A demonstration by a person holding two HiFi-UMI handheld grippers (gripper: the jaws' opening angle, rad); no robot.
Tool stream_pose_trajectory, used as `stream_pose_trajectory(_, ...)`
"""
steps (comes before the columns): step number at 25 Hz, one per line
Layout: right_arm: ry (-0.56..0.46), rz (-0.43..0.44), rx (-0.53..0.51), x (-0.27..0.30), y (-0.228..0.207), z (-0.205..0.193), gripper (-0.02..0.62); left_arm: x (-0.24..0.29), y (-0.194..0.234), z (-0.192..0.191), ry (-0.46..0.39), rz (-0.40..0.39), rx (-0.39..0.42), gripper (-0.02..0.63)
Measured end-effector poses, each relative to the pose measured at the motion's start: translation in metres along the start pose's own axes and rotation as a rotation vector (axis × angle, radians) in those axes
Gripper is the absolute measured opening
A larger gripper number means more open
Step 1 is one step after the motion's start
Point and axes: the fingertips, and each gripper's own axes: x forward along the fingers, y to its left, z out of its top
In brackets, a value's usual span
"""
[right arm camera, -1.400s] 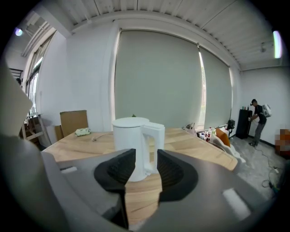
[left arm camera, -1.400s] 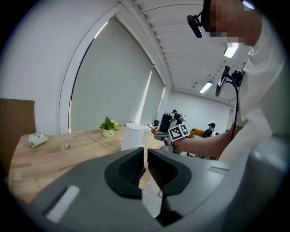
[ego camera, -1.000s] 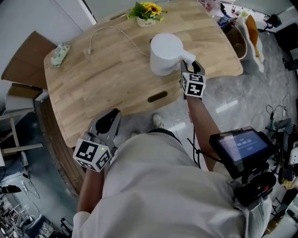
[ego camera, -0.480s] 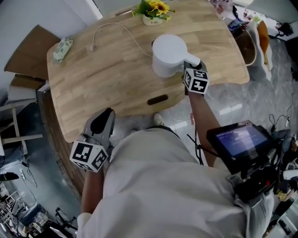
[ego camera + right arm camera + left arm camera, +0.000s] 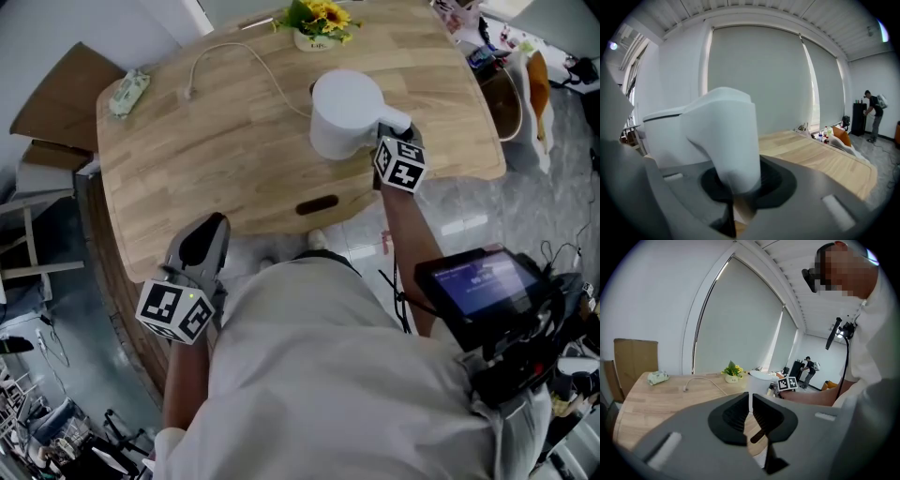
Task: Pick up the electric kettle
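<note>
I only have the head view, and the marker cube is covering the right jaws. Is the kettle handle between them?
Observer: Yes. In the right gripper view the white handle of the kettle stands between the jaws of the right gripper. They are closing, and the pads look to be against both its sides.
Operator: Anything in the left one?
Observer: No. The left gripper view shows the left gripper with its jaws together and nothing between them.
Operator: Anyone near the table?
Observer: Not near it. One person stands at the far end of the room, beside a dark cabinet.
</note>
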Motion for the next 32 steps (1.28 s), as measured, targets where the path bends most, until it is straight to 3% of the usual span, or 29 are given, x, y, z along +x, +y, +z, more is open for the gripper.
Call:
stream_pose_trajectory(9, -0.032, -0.036, 0.027, 0.011, -0.017, 0.022, 0.074, -0.009, 0.007, -0.003, -0.002, 0.012, -0.022, 0.032)
stream_pose_trajectory(18, -0.052, -0.034, 0.01, -0.005, -0.01, 0.056, 0.074, -0.01, 0.008, 0.008, -0.011, -0.042, -0.019, 0.032)
stream_pose_trajectory(32, -0.059, 0.026, -0.024, -0.124, 0.063, 0.062, 0.074, -0.087, 0.013, -0.006, -0.072, -0.154, 0.027, 0.031)
